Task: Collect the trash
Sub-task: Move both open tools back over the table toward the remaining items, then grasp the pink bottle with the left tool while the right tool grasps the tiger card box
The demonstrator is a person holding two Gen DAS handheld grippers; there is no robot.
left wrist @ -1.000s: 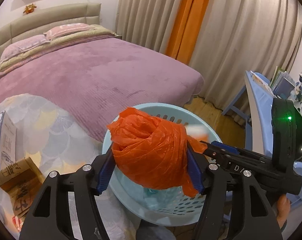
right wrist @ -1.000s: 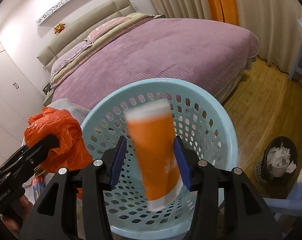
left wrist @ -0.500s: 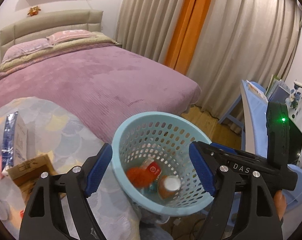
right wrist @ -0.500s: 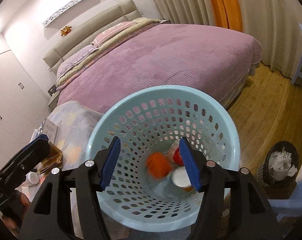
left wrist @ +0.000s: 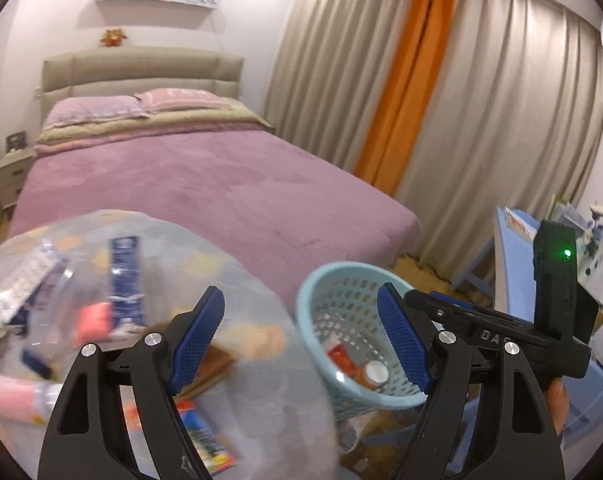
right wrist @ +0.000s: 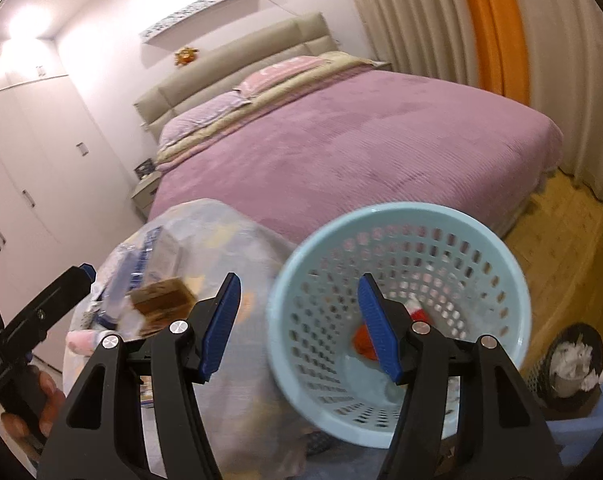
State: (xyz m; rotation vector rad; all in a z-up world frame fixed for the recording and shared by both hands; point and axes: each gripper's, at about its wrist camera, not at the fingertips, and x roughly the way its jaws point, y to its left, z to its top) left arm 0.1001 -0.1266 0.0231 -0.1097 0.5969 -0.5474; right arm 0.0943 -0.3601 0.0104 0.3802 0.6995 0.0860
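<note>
So both tools are empty right now. The left tool (left wrist: 301, 336) has its blue pads spread wide with nothing between them, and the right tool (right wrist: 299, 324) is spread too, also pinching nothing.

The trash is sitting down in the light blue basket (right wrist: 497, 240), the one with all the little holes in its wall. In the right wrist view there's a crumpled orange bag (right wrist: 363, 340) at the bottom, partly hidden behind one blue pad, plus something red and white next to it. The left wrist view shows the same basket (left wrist: 313, 308) with a red packet (left wrist: 339, 358) and a round white-topped cup (left wrist: 375, 372) lying inside.

Just left of the basket is a round desk (left wrist: 261, 360) with a pale scalloped-pattern cover, and it's got more clutter on it: a blue strip package (left wrist: 123, 276), a brown box (right wrist: 163, 300), some pink stuff, all blurry. Behind everything is the bed (left wrist: 205, 184) with a purple blanket. A small black bin (right wrist: 569, 364) full of white paper stands on the wood floor to the right.
</note>
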